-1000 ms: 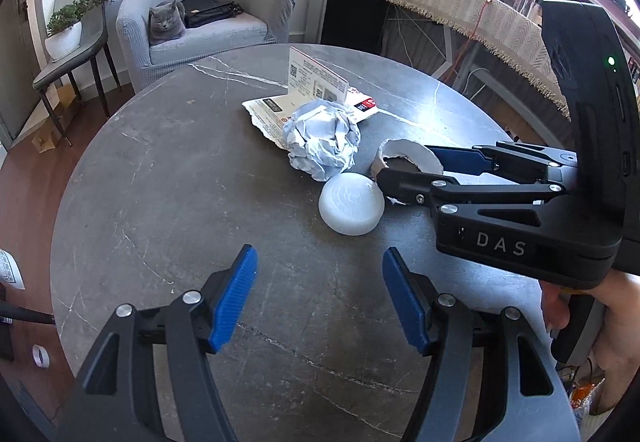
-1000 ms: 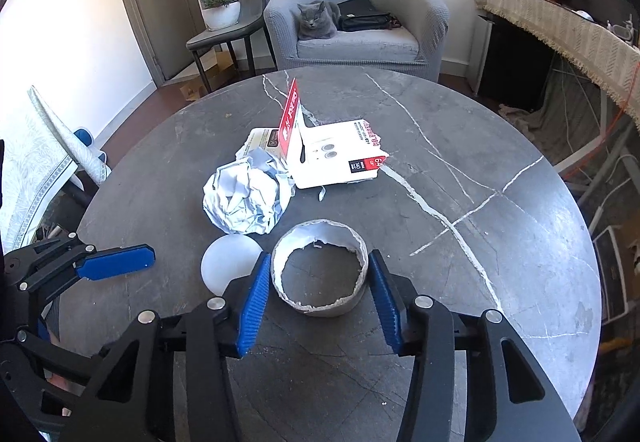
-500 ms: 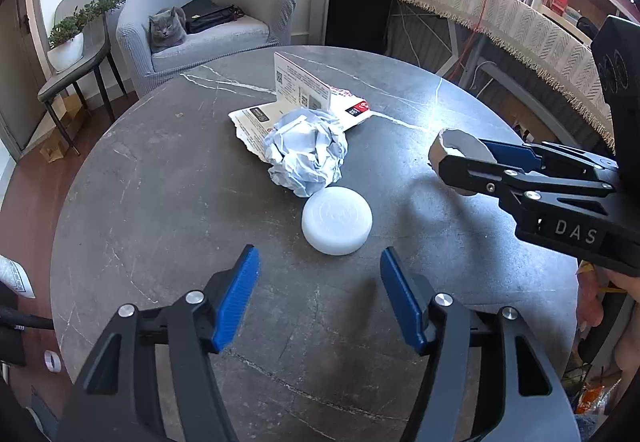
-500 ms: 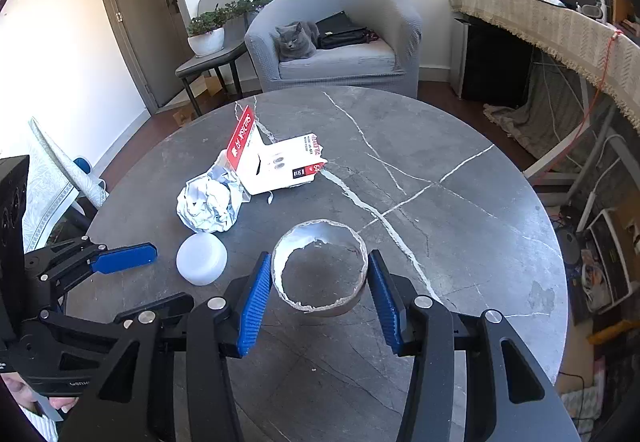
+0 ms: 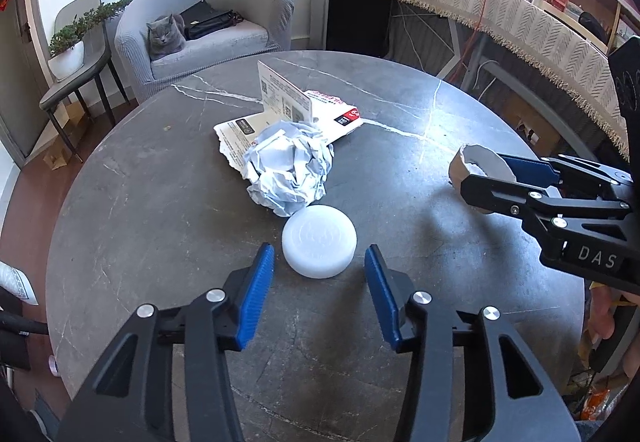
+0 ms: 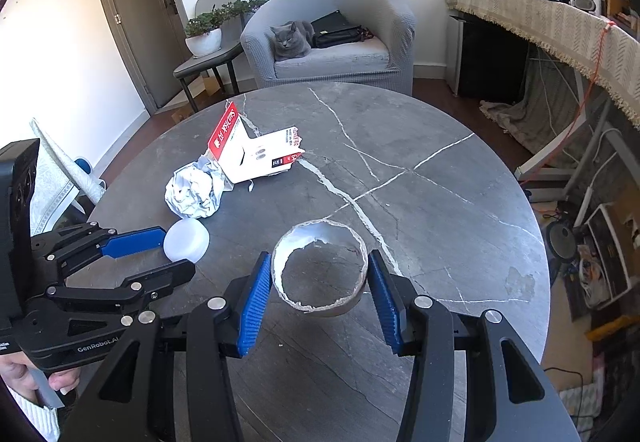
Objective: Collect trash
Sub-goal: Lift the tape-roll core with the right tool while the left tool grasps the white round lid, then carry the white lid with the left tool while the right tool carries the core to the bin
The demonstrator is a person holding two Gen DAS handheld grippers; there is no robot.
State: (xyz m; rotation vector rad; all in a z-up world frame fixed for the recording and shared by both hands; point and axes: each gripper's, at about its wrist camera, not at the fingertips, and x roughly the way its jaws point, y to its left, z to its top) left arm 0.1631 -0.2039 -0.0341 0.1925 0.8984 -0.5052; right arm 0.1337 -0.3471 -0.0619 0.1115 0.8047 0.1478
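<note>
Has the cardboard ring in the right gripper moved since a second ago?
Yes. The cardboard ring, clamped in the right gripper, has gone rightward, away from the white lid it lay beside, and off the table.

The right claw's (image 5: 486, 178) body is cut off at the frame edge.

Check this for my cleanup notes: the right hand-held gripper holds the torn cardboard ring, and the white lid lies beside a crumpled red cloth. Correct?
Not quite. In the left wrist view, the white lid lies beside a crumpled paper ball, white-grey, not a red cloth. The right hand-held gripper does hold the torn cardboard ring.

Left gripper (image 5: 318, 282) closing around white lid (image 5: 319, 241); right gripper (image 6: 319, 288) carried cardboard ring (image 6: 320, 270) away
</note>
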